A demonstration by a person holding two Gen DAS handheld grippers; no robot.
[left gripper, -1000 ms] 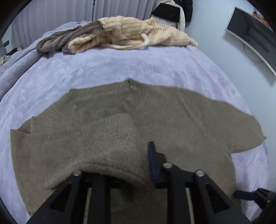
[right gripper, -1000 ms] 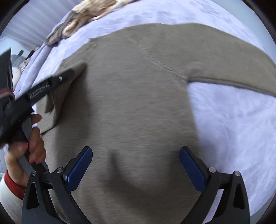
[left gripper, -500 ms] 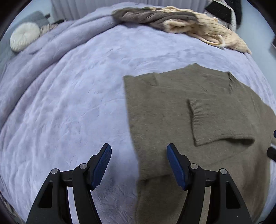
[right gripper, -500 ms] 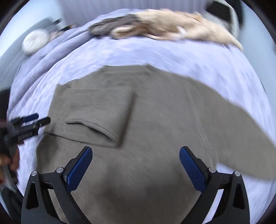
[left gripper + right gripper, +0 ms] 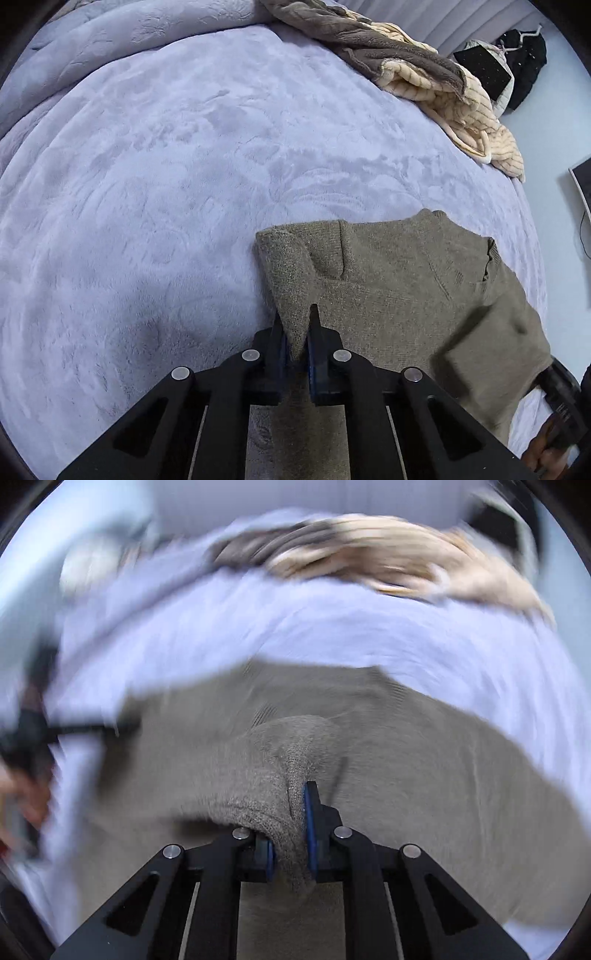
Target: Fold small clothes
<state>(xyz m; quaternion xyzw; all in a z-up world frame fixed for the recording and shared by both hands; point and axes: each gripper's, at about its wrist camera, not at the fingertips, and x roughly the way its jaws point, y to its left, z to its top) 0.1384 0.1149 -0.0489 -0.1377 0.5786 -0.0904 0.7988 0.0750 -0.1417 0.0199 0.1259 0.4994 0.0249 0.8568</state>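
Note:
An olive-brown knit sweater lies spread on the bed with one sleeve folded in. My left gripper is shut on the sweater's left edge, and a pinch of knit rises between its blue pads. In the right wrist view the same sweater bunches up over my right gripper. Its jaws are closing with a thick fold of knit between the pads, which press on it. The left finger is partly hidden under the cloth. This view is blurred by motion. The other gripper shows as a dark smear at the left.
The bed is covered by a lavender plush blanket. A pile of beige and grey-brown clothes lies at its far side. Black items sit beyond the pile. A hand holds the right gripper at the lower right.
Both grippers stood open half a second ago and have closed on the sweater. The left one shifted onto the sweater's left edge. The right one has gathered a fold of its body.

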